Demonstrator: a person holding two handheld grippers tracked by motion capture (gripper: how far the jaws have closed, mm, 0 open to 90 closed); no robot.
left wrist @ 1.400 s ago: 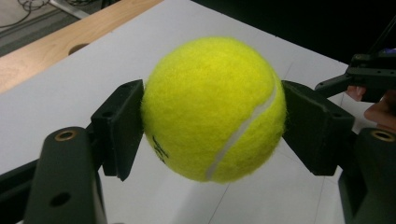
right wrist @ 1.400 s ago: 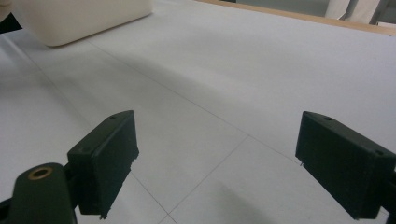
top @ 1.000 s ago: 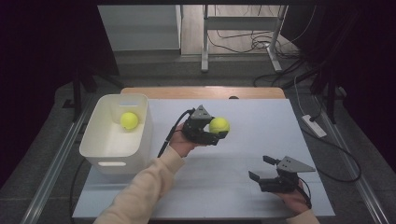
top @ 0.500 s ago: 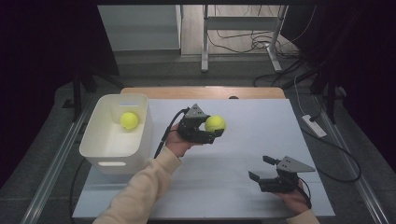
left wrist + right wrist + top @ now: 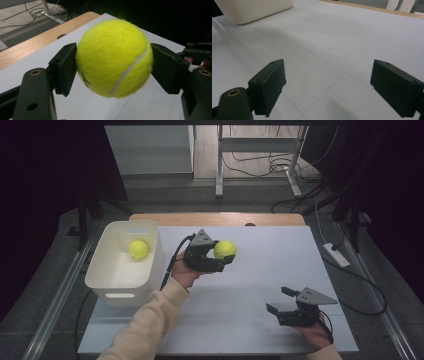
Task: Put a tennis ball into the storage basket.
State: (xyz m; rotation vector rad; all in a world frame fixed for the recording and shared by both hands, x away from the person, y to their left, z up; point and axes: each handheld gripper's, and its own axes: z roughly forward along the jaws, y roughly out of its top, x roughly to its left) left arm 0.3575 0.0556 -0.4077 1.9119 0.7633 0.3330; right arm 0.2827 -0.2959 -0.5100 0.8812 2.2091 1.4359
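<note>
Two balls: left tongs squeeze ball; second ball in bin.

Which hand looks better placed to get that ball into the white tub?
The left. Its gripper is already shut on the ball, right beside the tub where another ball lies. The right gripper sits open and empty at the table's near right corner, farther off.
</note>
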